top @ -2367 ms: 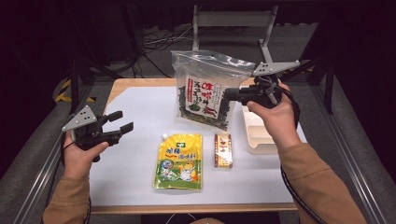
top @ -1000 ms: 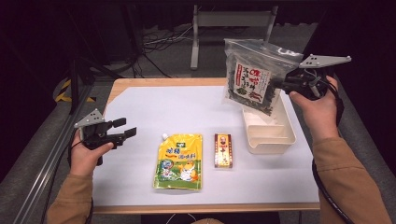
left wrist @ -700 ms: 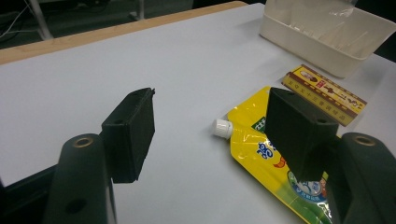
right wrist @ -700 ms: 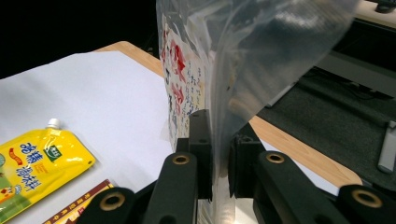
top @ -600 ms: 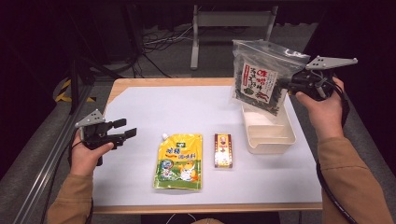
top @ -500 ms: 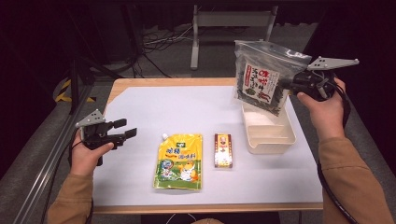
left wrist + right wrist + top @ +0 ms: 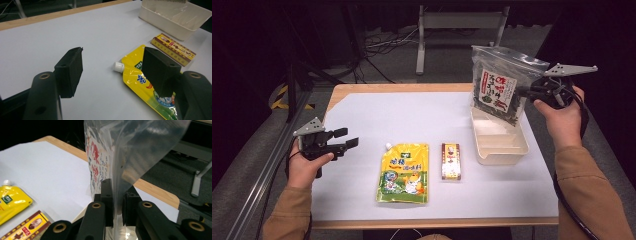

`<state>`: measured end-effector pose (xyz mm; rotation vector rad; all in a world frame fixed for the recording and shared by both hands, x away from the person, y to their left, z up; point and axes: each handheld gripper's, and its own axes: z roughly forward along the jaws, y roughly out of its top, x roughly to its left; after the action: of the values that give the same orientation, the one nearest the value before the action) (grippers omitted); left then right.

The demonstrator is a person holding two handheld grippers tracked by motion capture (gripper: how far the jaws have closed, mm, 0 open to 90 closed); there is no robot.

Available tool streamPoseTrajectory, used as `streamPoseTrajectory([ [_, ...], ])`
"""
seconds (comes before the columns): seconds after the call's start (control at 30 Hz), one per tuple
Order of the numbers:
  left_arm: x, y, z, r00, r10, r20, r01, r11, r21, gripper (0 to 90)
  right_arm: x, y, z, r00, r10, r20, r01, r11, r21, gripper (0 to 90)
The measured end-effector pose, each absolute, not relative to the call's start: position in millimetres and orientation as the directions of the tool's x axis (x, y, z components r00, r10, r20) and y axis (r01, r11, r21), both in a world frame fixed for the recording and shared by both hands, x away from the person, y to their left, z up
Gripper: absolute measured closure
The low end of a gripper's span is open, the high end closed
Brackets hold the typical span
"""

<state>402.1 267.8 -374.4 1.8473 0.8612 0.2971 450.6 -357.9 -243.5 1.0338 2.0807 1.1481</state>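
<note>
My right gripper [image 7: 524, 92] is shut on the edge of a clear bag of dark dried food with a red-and-white label [image 7: 499, 89], holding it in the air just above the far end of a cream plastic tray [image 7: 502, 150]. In the right gripper view the bag [image 7: 117, 160] is pinched between the two black jaws of this gripper [image 7: 117, 202]. My left gripper [image 7: 346, 139] stands open at the table's left, nothing between its jaws [image 7: 112, 72]. A yellow spouted pouch [image 7: 404, 172] and a small red-and-yellow box [image 7: 451, 161] lie flat mid-table.
The white table sheet [image 7: 412, 115] has a wooden rim along its far edge [image 7: 402, 87]. A grey metal stand [image 7: 452, 30] and cables sit on the floor beyond. A rail [image 7: 267, 165] runs along the left side.
The right hand has carried the bag a little rightward and down, so it now hangs over the tray's far end. The left hand has kept still.
</note>
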Motion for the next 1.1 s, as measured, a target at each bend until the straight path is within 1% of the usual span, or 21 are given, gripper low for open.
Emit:
streamPoseTrajectory([
  [0.17,402.4,266.8,-375.0,0.715,0.675,-0.180,0.427,-0.218,0.878,34.1,453.8,-362.3,-247.3,-0.537,0.839,-0.087,0.371,0.327,0.869,81.5],
  [0.33,402.7,265.8,-375.5,0.717,0.674,-0.177,0.426,-0.223,0.877,34.1,456.9,-363.0,-251.8,-0.517,0.850,-0.102,0.388,0.339,0.857,81.0],
  [0.63,402.9,265.4,-376.0,0.717,0.674,-0.179,0.428,-0.223,0.876,34.1,460.9,-360.0,-263.4,-0.517,0.850,-0.100,0.409,0.349,0.843,80.3],
  [0.8,402.7,265.6,-375.8,0.716,0.674,-0.184,0.432,-0.220,0.875,34.1,464.4,-359.6,-275.7,-0.508,0.857,-0.081,0.437,0.338,0.834,79.4],
  [0.97,403.0,265.1,-376.2,0.716,0.674,-0.184,0.432,-0.219,0.875,34.1,464.6,-366.7,-279.2,-0.484,0.874,-0.051,0.464,0.305,0.831,77.6],
  [1.1,403.5,263.9,-376.7,0.718,0.672,-0.180,0.429,-0.225,0.875,34.1,463.6,-374.8,-283.2,-0.454,0.891,-0.019,0.504,0.274,0.819,74.0],
])
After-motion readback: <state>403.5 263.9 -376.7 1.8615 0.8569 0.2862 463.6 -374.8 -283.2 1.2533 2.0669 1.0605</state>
